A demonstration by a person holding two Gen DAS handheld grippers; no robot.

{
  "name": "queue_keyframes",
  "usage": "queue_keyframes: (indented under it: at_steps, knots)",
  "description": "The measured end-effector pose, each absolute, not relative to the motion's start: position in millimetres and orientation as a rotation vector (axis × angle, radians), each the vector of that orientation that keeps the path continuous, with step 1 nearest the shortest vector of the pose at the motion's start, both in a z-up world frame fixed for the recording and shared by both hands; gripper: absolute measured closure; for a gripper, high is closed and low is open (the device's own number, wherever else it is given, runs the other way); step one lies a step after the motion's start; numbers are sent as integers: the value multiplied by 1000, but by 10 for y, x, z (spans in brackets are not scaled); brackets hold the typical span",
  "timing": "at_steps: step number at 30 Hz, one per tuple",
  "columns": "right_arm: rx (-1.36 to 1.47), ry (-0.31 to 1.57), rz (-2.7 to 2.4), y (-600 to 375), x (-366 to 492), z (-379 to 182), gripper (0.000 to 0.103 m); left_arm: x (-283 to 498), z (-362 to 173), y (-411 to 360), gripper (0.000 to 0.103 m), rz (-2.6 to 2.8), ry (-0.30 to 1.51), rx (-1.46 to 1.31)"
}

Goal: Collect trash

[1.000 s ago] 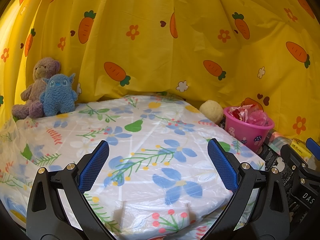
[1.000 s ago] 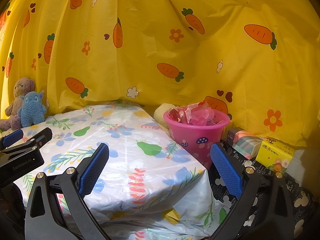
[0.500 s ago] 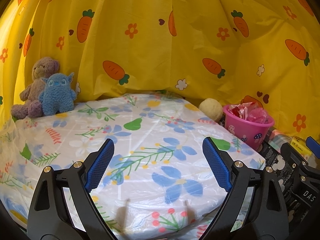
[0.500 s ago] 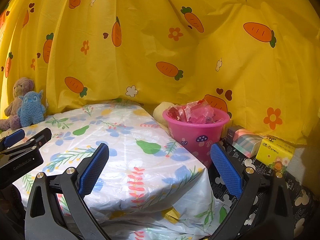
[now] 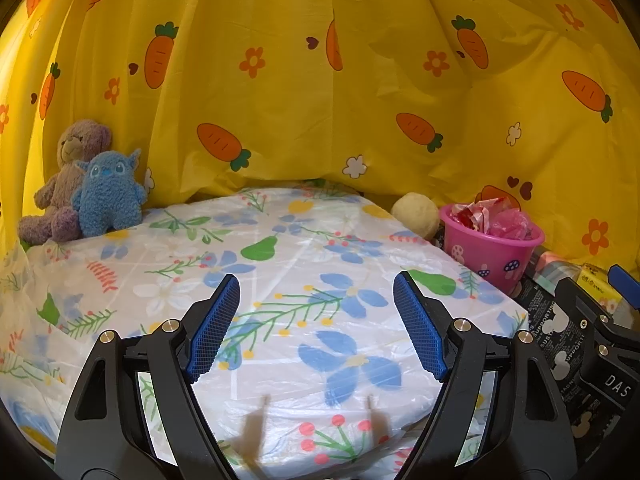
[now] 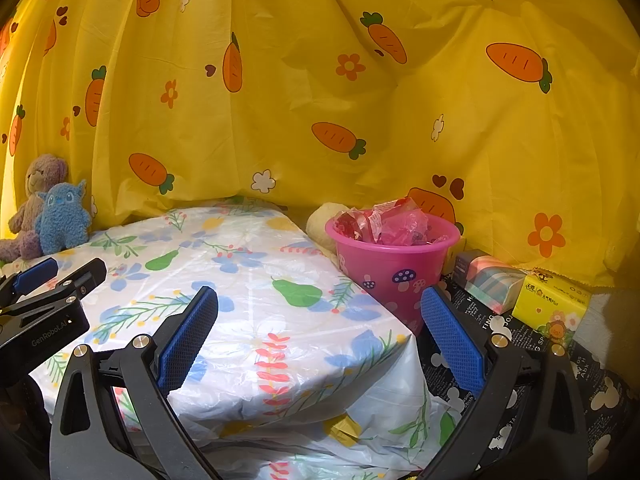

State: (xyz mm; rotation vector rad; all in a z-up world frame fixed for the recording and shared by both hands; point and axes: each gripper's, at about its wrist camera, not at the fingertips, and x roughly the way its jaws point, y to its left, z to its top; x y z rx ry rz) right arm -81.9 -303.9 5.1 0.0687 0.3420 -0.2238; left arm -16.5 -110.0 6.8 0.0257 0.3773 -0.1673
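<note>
The left gripper [image 5: 316, 320] hangs over the near part of the floral cloth [image 5: 280, 264], its jaws apart with nothing between them – they have just been closing a little. The right gripper [image 6: 320, 328] is spread wide and empty at the cloth's near right corner. The trash [image 6: 384, 224] fills the pink bucket [image 6: 388, 268] just off the cloth's far right edge – two plush toys [image 5: 84, 188] sit far left.

Looked like a home play corner: carrot-print yellow sheet [image 5: 320, 100] as backdrop, plush toys [image 5: 84, 188] at left, floral plastic table cover [image 5: 280, 280].
</note>
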Motion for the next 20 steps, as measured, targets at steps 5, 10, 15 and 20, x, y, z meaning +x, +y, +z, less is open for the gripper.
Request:
queue_keyframes:
  at_steps: [5,10,15,20]
  knots:
    - [68,343,-224,-3045,-818,51,6,-171,76,-1097,23,-159,370,31]
    - [69,341,-224,-3043,-818,56,6,-174,94,-1088,16,-151,365,30]
    - [71,339,-223,-3031,-812,61,6,-194,102,-1088,14,-140,351,36]
    - [72,338,-224,-3021,-814,65,6,-191,97,-1082,14,-122,363,33]
